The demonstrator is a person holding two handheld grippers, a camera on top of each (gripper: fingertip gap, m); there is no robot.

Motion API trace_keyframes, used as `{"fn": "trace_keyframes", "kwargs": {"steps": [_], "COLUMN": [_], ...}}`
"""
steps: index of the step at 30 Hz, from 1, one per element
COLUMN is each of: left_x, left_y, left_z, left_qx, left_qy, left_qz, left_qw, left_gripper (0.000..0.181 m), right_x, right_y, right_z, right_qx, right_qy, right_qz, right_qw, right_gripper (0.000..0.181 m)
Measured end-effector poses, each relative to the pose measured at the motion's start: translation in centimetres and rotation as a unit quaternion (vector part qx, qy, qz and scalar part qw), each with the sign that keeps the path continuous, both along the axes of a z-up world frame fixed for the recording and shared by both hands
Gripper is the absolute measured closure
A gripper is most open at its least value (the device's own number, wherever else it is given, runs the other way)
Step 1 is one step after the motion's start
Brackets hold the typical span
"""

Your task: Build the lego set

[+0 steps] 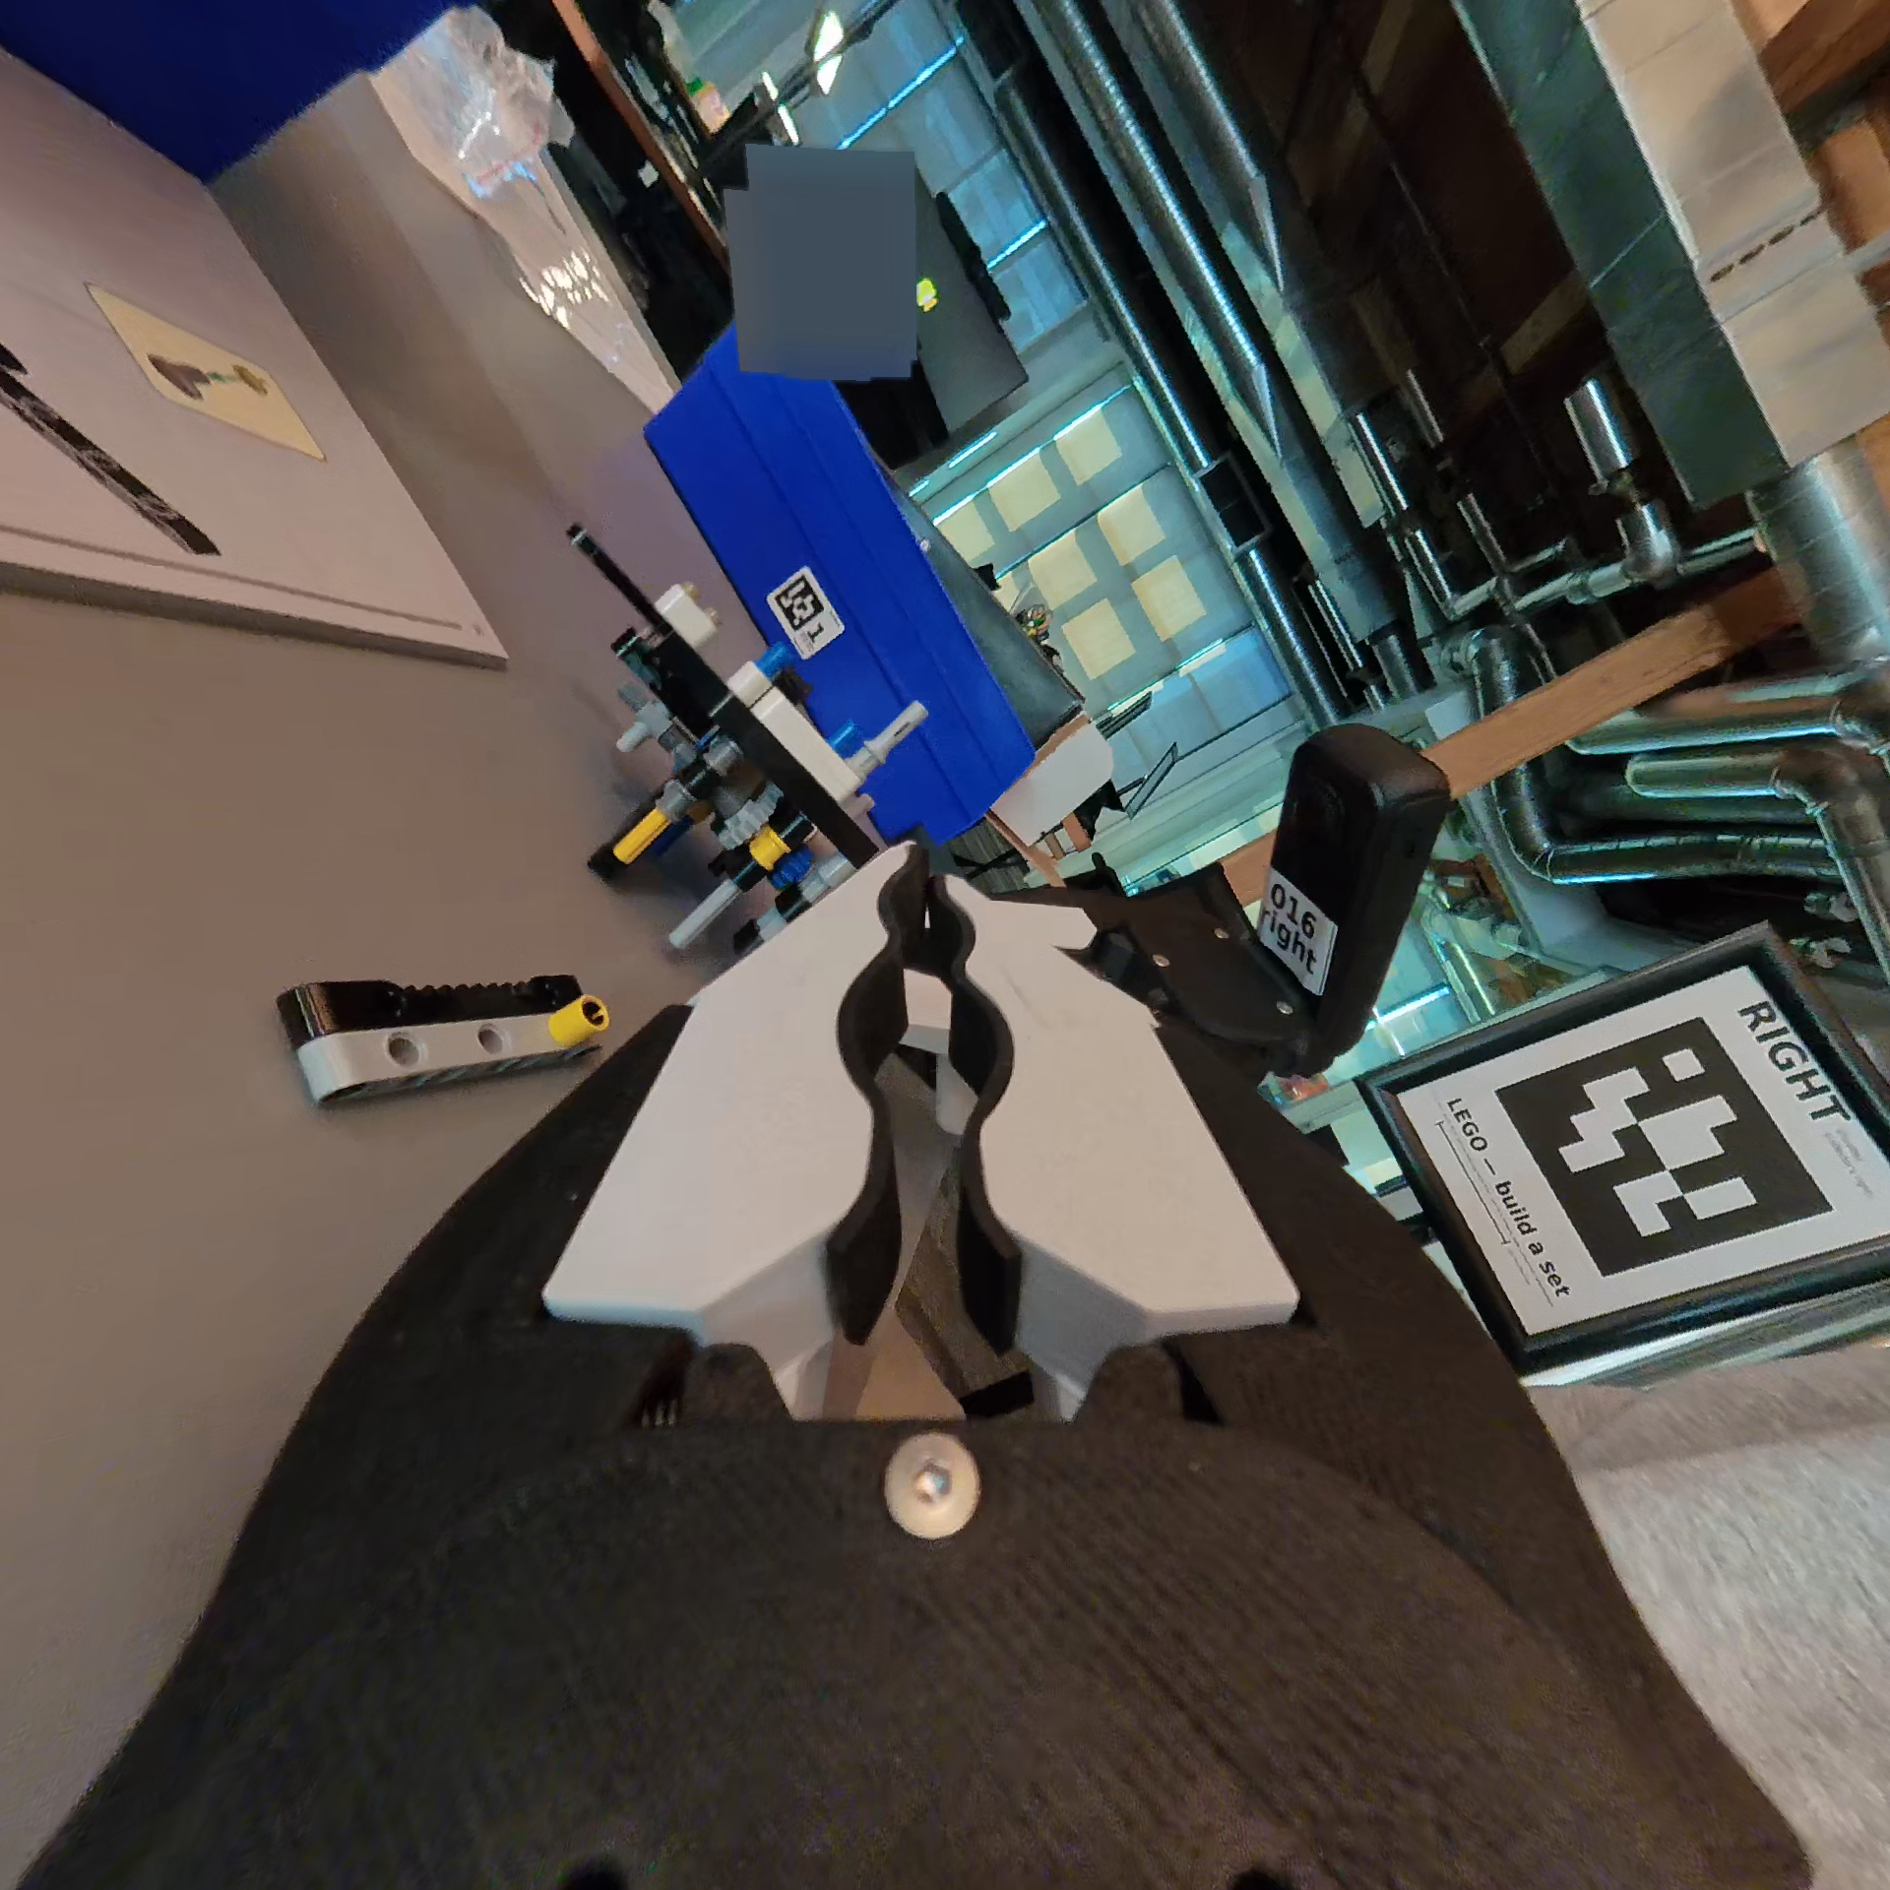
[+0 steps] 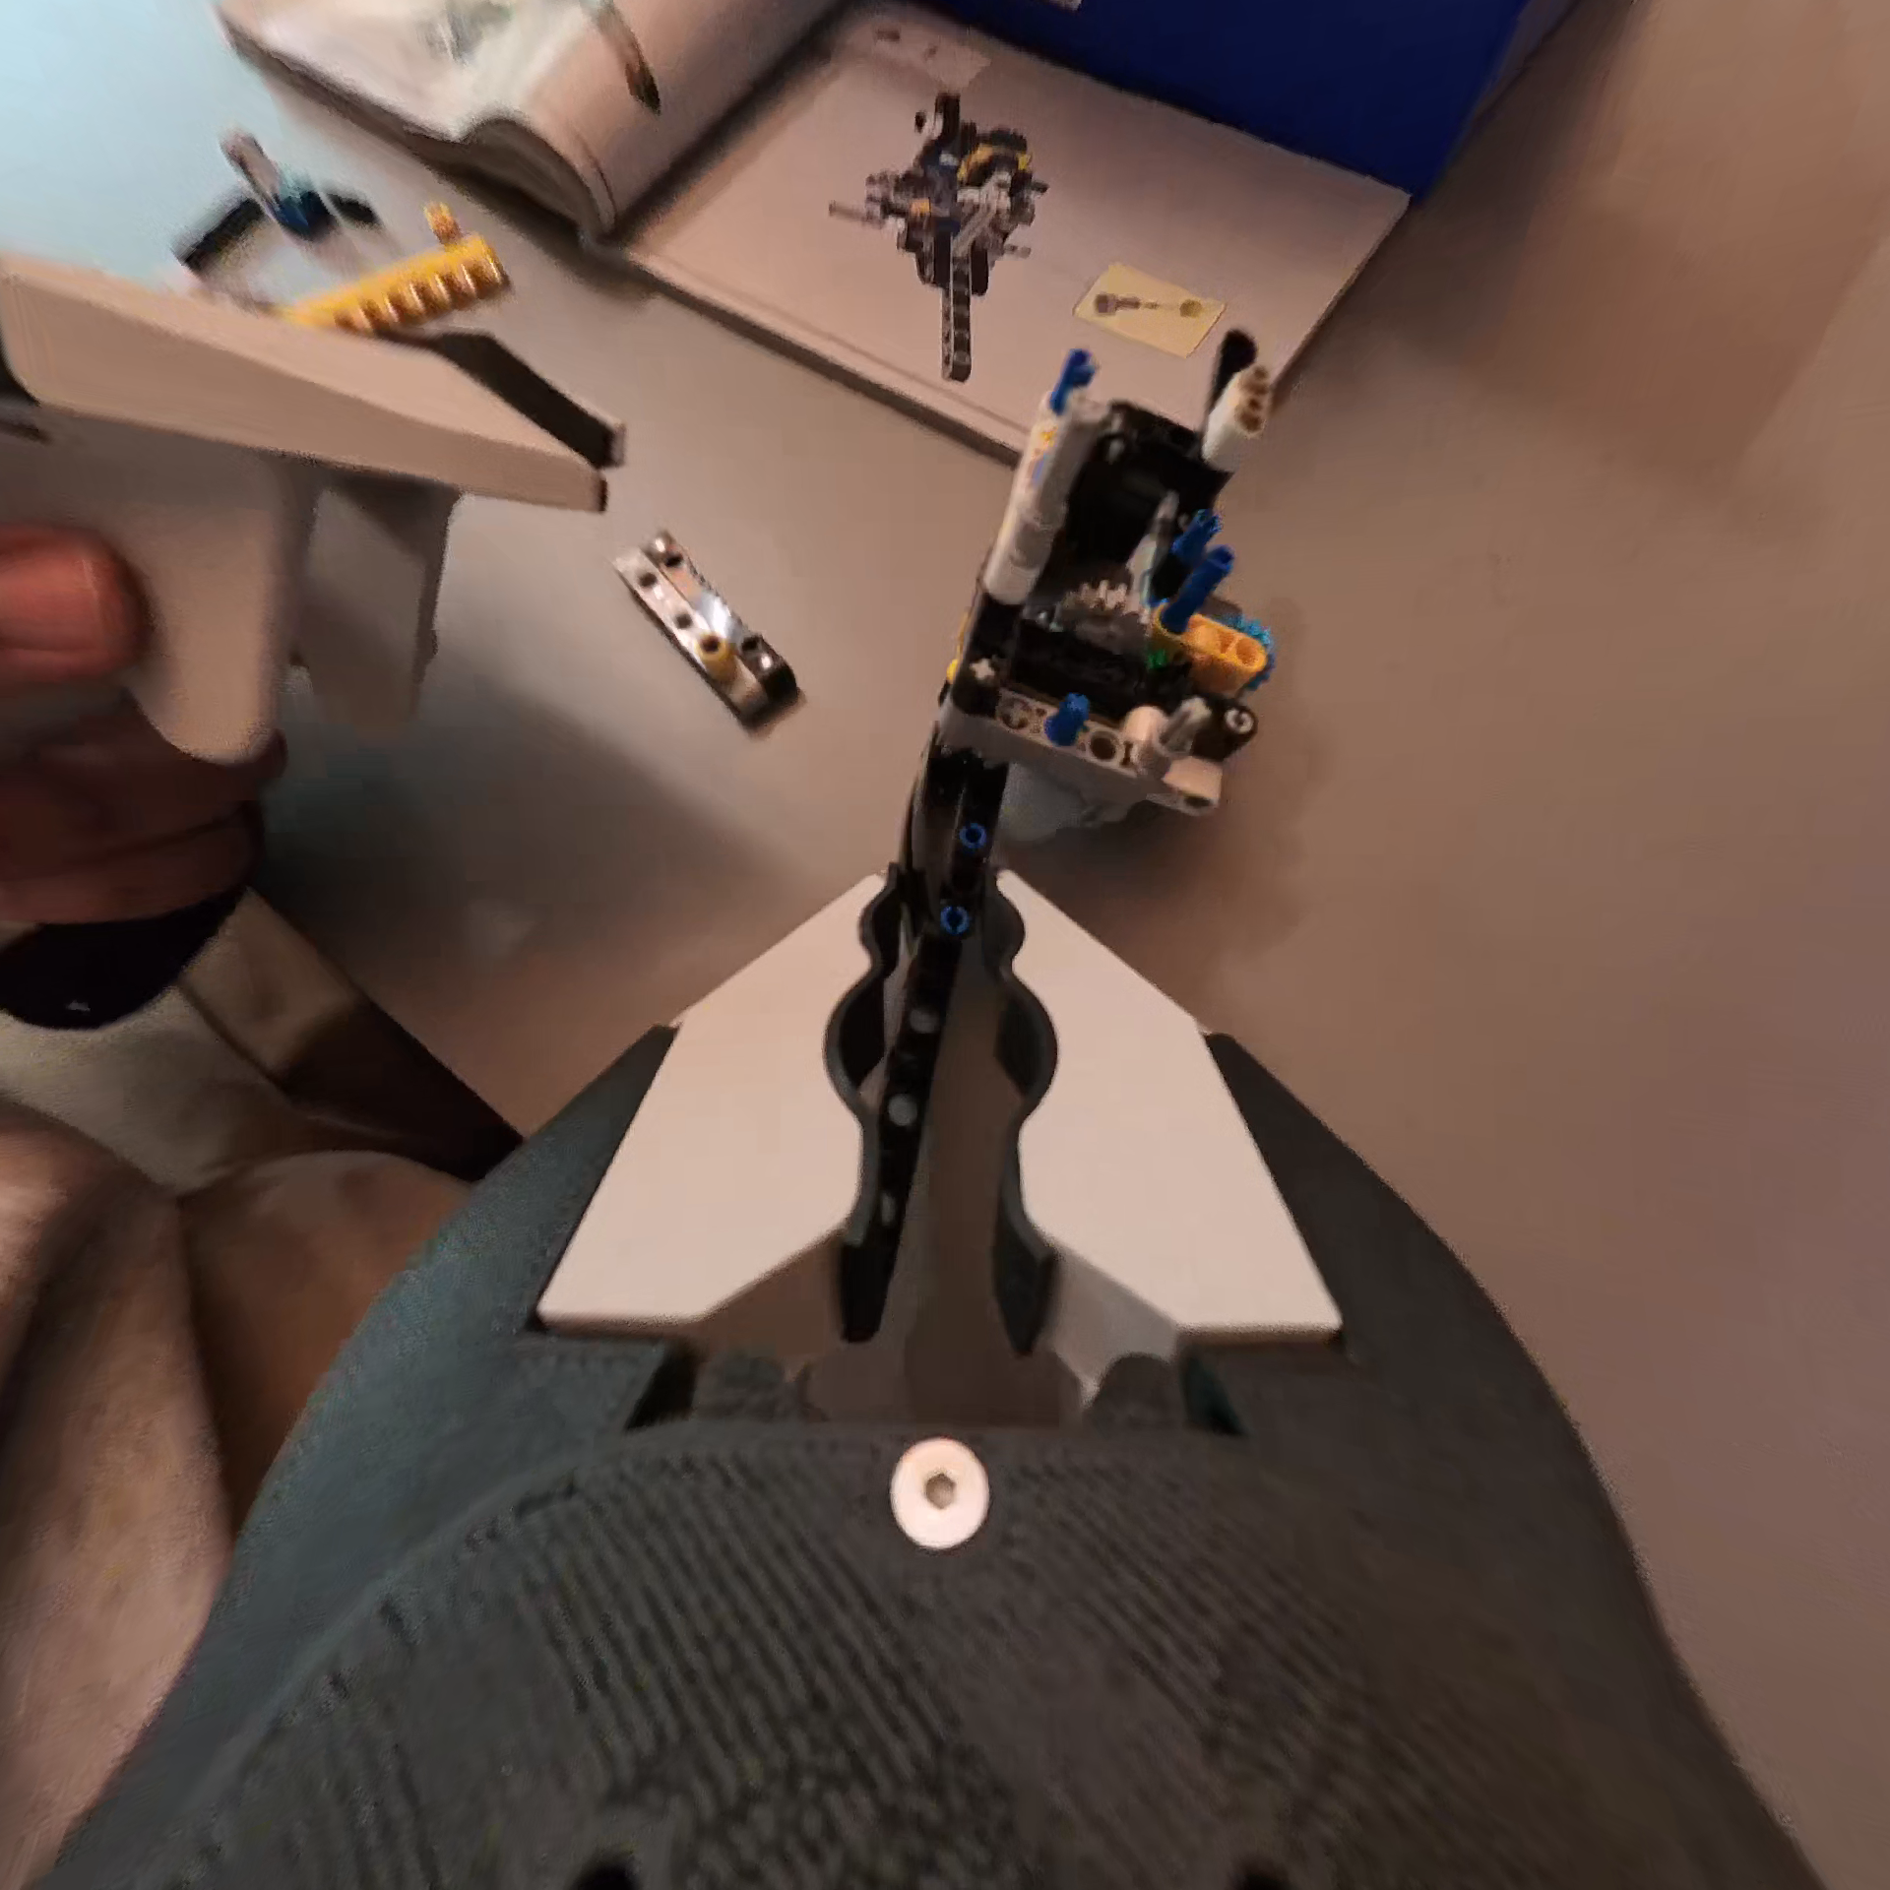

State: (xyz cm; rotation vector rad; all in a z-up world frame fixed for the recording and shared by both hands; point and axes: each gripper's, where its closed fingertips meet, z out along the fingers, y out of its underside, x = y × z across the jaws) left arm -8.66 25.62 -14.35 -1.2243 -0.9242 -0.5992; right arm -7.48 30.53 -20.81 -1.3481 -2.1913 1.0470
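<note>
My right gripper (image 2: 941,905) is shut on the long black beam (image 2: 910,1074) of the partly built lego model (image 2: 1115,614), a black, white and grey block with blue pins, gears and a yellow piece. It holds the model over the grey table. The model also shows in the left wrist view (image 1: 736,777), just beyond my left gripper (image 1: 926,890), which is shut with nothing seen between its pads. A small black and grey beam piece with a yellow pin (image 1: 440,1033) lies on the table to the left; it also shows in the right wrist view (image 2: 706,634).
An open instruction booklet (image 2: 1023,205) lies at the back of the table. A blue bin (image 1: 849,614) stands behind the model. A yellow toothed piece (image 2: 409,291) and other loose parts lie at the far left. A framed marker sign (image 1: 1657,1156) stands at the right. A hand (image 2: 61,634) holds the left gripper. The grippers' ends are close to 8 cm from one another.
</note>
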Motion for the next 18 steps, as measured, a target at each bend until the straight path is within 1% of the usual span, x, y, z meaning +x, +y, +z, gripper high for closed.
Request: {"fn": "trace_keyframes", "kwargs": {"steps": [1, 5, 8, 10, 13, 15, 18], "left_x": [-0.1, -0.1, 0.0, -0.1, -0.1, 0.1, 0.2], "left_y": [-0.2, -0.5, -0.4, -0.3, 0.2, 0.8, 1.6], "left_z": [0.2, 0.3, 0.3, 0.2, 0.0, -0.2, -0.6], "left_qx": [0.002, -0.004, -0.016, -0.03, -0.061, -0.087, -0.131], "left_qy": [0.003, 0.017, 0.03, 0.042, 0.068, 0.092, 0.132], "left_qz": [0.003, 0.005, 0.008, 0.01, 0.005, -0.004, -0.007], "left_qw": [1.0, 1.0, 0.999, 0.999, 0.996, 0.992, 0.982], "left_gripper": [0.181, 0.181, 0.18, 0.175, 0.16, 0.147, 0.136], "right_x": [0.0, -0.1, 0.0, 0.3, 0.7, 0.9, 1.2], "right_y": [-0.1, 0.2, 0.8, 1.1, 1.4, 1.6, 1.7], "right_z": [0.5, 2.2, 3.2, 3.7, 4.5, 4.9, 5.4], "right_qx": [-0.028, -0.157, -0.248, -0.303, -0.396, -0.449, -0.514], "right_qy": [-0.001, -0.017, -0.035, -0.047, -0.068, -0.083, -0.106], "right_qz": [-0.004, -0.029, -0.048, -0.056, -0.063, -0.07, -0.081], "right_qw": [1.0, 0.987, 0.967, 0.95, 0.914, 0.887, 0.847], "right_gripper": [0.168, 0.169, 0.169, 0.169, 0.169, 0.17, 0.17]}}
